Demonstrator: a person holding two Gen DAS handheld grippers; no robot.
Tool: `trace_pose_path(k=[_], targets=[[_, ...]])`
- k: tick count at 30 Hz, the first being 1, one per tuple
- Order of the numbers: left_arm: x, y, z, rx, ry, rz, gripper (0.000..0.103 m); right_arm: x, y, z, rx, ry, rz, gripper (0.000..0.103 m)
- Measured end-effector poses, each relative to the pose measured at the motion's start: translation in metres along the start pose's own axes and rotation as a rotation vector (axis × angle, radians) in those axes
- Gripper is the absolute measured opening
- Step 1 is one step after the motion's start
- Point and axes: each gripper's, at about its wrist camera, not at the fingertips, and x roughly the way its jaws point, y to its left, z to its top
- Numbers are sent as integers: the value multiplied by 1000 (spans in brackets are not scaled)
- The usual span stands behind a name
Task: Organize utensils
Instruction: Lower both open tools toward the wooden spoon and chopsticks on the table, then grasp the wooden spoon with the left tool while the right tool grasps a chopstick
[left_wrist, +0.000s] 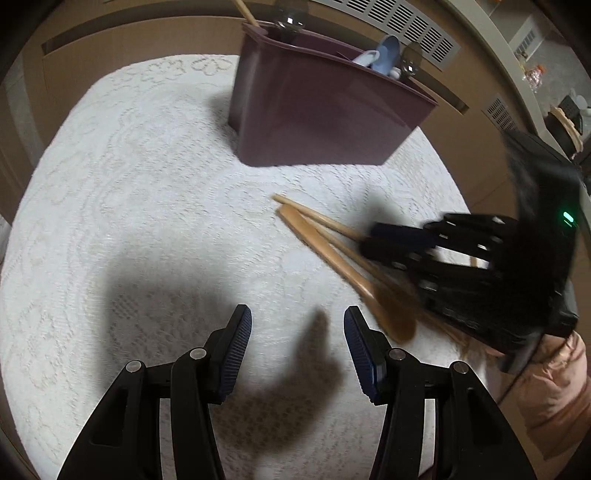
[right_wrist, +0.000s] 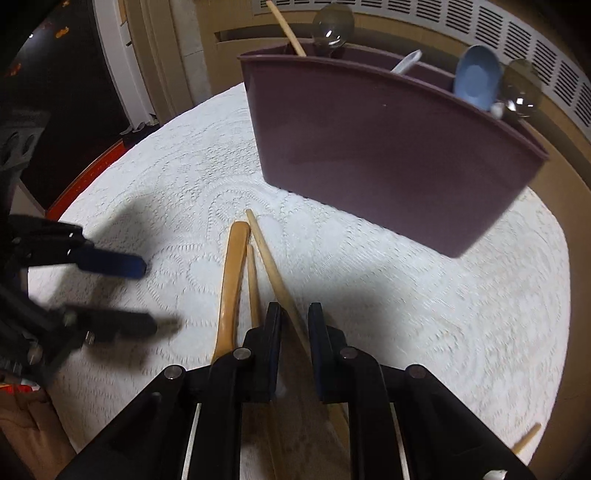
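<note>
Right gripper: reaching low over the white lace cloth, fingers narrowed around one wooden chopstick, contact uncertain. Left gripper: hovering nearby, fingers spreading wide, holding nothing. Wooden spoon and second chopstick: lying just left of the right fingers. Purple caddy: standing beyond, carrying two metal spoons, one blue spoon, one white utensil, one wooden stick. Left view alone is showing a pink sleeve.
</note>
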Motion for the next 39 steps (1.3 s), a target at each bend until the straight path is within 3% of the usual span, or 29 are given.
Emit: trace_pose_path(k=[4,12,18,23,32,34,39], targets=[[5,-6,6,-10,20,-21,53,-2,-4,1,26,-4,7,6],[31,-20,38,-16,35,32,53,-26,-43,-36,175,-40,-60,6],[53,-51,59,110,14,123,46,-41,-55,-58,224,-69,-68,6],[56,-67,53,261,19,168,42,-48,-62,-66,245,-88,-56,6],[41,-48,39,329,51,308,43,-50,-62,-70,267,-101,-51,6],[38,-42,39,320,55,328,43,-49,-61,-69,268,-103,-48,6],[38,-24,49,188,67,264,43,-53,-59,-65,263,-118,-71,6]])
